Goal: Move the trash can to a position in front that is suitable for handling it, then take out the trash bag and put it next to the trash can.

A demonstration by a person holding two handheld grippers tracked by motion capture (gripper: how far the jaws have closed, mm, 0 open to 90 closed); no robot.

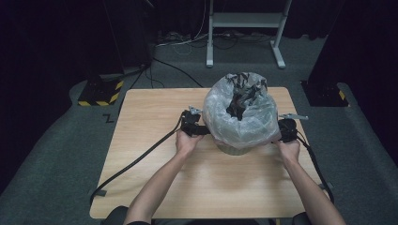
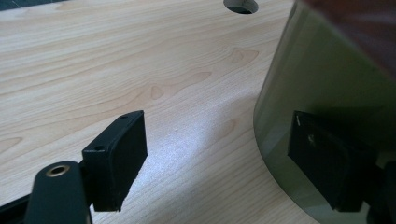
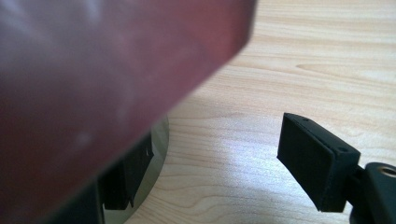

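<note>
Forearms reach in from the near edge of the table (image 1: 155, 187), angled slightly inward, each hand gripping its tool low beside the bin (image 1: 233, 149). Left hand (image 1: 187, 142) holds the left gripper (image 2: 219, 163) with jaws spread wide; the bin's grey-green wall lies against its right jaw, bare wood under the other. Right hand (image 1: 288, 149) holds the right gripper (image 3: 219, 163), jaws likewise spread, the bin's base at its left jaw. Between both grippers, the bin's clear plastic liner (image 1: 241, 115) bulges overhead.
</note>
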